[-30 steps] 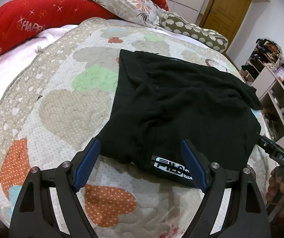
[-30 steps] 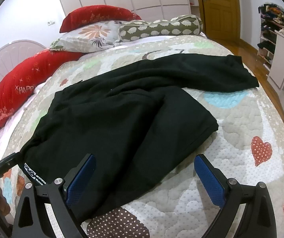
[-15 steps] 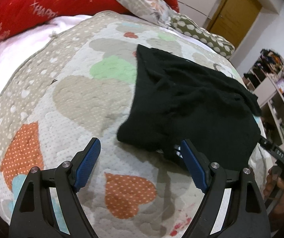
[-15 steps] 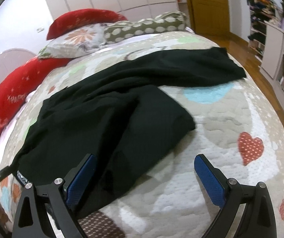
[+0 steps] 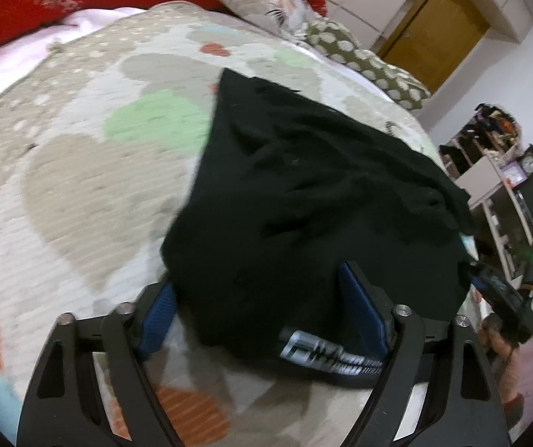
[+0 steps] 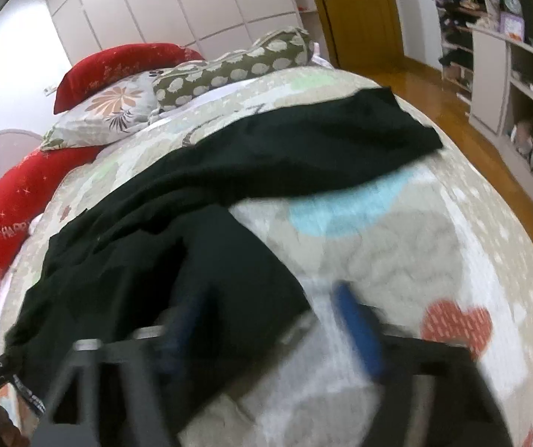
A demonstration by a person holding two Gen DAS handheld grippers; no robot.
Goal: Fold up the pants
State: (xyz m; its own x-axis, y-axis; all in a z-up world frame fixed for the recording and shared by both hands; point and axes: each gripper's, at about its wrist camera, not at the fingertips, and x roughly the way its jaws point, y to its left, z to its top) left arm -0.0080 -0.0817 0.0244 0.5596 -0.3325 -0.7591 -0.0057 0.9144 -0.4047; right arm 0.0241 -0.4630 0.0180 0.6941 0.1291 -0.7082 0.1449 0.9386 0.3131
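Black pants [image 5: 314, 201] lie spread on the bed's heart-patterned quilt [image 5: 91, 171]. In the left wrist view my left gripper [image 5: 262, 309] is open, its blue pads on either side of the waistband corner with the white logo [image 5: 326, 357]. In the right wrist view the pants [image 6: 177, 231] stretch from lower left to a leg end at upper right. My right gripper [image 6: 266, 327] is motion-blurred, jaws narrower than before but still apart, with the near edge of the folded leg between them. The right gripper also shows in the left wrist view [image 5: 504, 298].
Red, floral and green spotted pillows [image 6: 124, 100] line the head of the bed. A wooden door [image 6: 355, 11] and white shelves [image 6: 508, 85] stand to the right across a wooden floor. The quilt [image 6: 415, 246] stretches right of the pants.
Both grippers moved forward and down onto the pants. The left pads now straddle the waistband corner. The right jaws have narrowed around the leg edge.
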